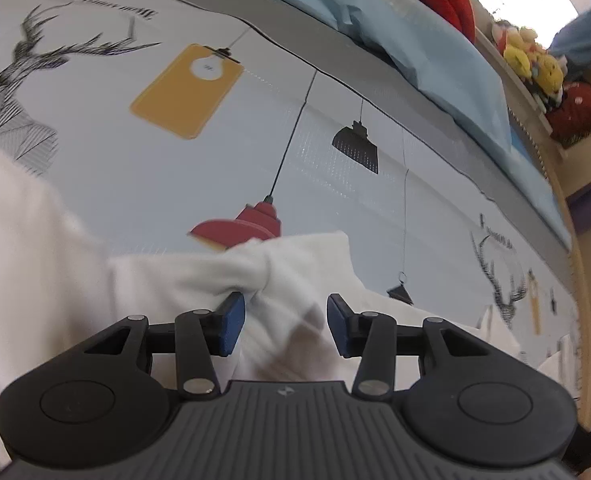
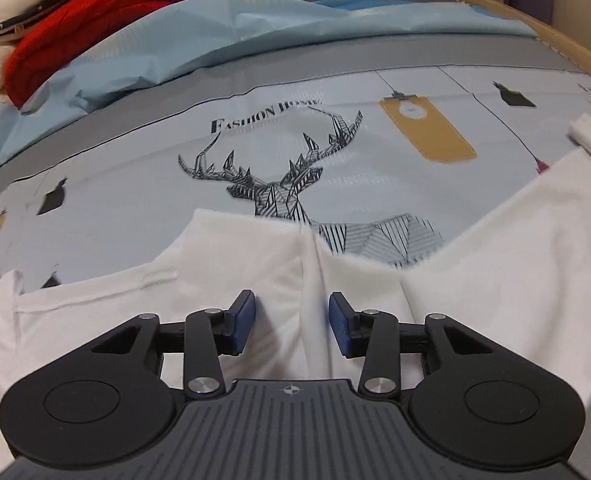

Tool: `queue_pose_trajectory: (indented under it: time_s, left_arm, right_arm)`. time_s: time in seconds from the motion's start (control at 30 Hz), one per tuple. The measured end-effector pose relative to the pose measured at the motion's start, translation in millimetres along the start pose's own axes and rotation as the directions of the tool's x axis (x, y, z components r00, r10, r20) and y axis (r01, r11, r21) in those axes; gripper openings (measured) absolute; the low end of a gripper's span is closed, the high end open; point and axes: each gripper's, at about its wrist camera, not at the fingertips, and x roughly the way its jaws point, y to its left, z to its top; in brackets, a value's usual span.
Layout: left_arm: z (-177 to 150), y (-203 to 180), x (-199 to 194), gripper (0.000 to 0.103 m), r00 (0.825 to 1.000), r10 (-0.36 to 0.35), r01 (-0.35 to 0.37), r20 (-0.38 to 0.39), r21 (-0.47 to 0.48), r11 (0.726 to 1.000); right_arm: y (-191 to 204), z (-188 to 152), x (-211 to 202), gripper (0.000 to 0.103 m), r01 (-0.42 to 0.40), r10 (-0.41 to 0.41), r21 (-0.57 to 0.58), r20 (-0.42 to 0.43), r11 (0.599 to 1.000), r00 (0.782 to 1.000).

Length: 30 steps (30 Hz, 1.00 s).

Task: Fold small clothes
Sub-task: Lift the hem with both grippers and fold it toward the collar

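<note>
A white garment (image 1: 175, 276) lies on a printed sheet (image 1: 143, 168). In the left wrist view my left gripper (image 1: 285, 326) is open, its blue pads (image 1: 231, 324) apart, with a bunched fold of the white cloth lying between them. In the right wrist view my right gripper (image 2: 291, 322) is open too, pads (image 2: 243, 320) either side of a raised crease of the white garment (image 2: 495, 264). Neither pair of pads presses the cloth.
The sheet (image 2: 135, 200) carries deer, lamp and tag prints. A light blue cover (image 1: 415, 40) (image 2: 175, 40) lies bunched at the far side, with red fabric (image 2: 95, 24) and stacked clothes behind. Plush toys (image 1: 531, 60) and a wooden bed edge (image 1: 583, 240) are at right.
</note>
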Motion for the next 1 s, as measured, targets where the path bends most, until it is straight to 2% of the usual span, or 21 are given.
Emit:
queue_pose_trajectory:
  time_s: [0.03,0.07,0.1,0.2,0.3,0.47,0.6,0.67,0.73,0.8,0.93,1.0]
  left_arm:
    - [2,-4,5,0.037,1.0,0.026,-0.026,0.007,0.032,0.999]
    - [5,-9,10,0.013,0.997,0.077,-0.078,0.016,0.072,0.994]
    - [8,-13,15,0.009,0.993,0.12,-0.121,0.019,0.11,0.987]
    - [17,-18,23,0.007,0.993,0.112,-0.117,0.035,0.156,0.981]
    - [24,-25,28,0.007,0.992,0.096,-0.111,0.085,0.191,0.975]
    - [42,-38,27,0.006,0.979,0.028,-0.072,0.204,0.211,0.975]
    - [51,-51,23,0.008,0.97,0.008,-0.065,0.244,0.226,0.972]
    - [54,-54,18,0.011,0.972,0.002,-0.056,0.236,0.22,0.974]
    - [53,-57,11,0.014,0.972,-0.004,-0.052,0.235,0.23,0.972]
    - [48,-60,3,0.016,0.974,-0.018,-0.043,0.226,0.265,0.963]
    - [27,-66,-3,0.016,0.988,-0.077,0.029,0.134,0.329,0.944]
    - [13,-68,2,0.016,0.994,-0.087,0.056,0.071,0.36,0.931]
  right_arm:
    - [2,3,2,0.027,0.011,-0.011,-0.012,0.015,1.0,1.0]
    - [2,7,5,0.016,0.023,-0.023,-0.008,0.025,1.0,0.999]
    - [0,9,8,0.013,0.018,-0.019,0.011,0.028,1.0,0.999]
    - [-3,15,15,0.011,0.015,-0.016,0.03,0.053,0.999,0.998]
    - [-4,23,20,0.01,0.028,-0.031,0.038,0.084,0.999,0.996]
    - [-14,50,21,0.009,0.031,-0.047,0.111,0.154,0.993,0.987]
    - [-10,68,19,0.011,0.001,-0.025,0.115,0.205,0.993,0.978]
    - [-5,75,19,0.012,0.021,-0.039,0.097,0.179,0.995,0.983]
    - [-5,76,11,0.014,0.095,-0.113,0.097,0.197,0.991,0.974]
    - [-10,73,2,0.016,0.105,-0.127,0.116,0.198,0.988,0.972]
    - [-17,58,-10,0.016,0.011,-0.02,0.064,0.151,0.998,0.988]
    - [-20,44,-7,0.019,-0.058,0.055,0.045,0.066,0.997,0.996]
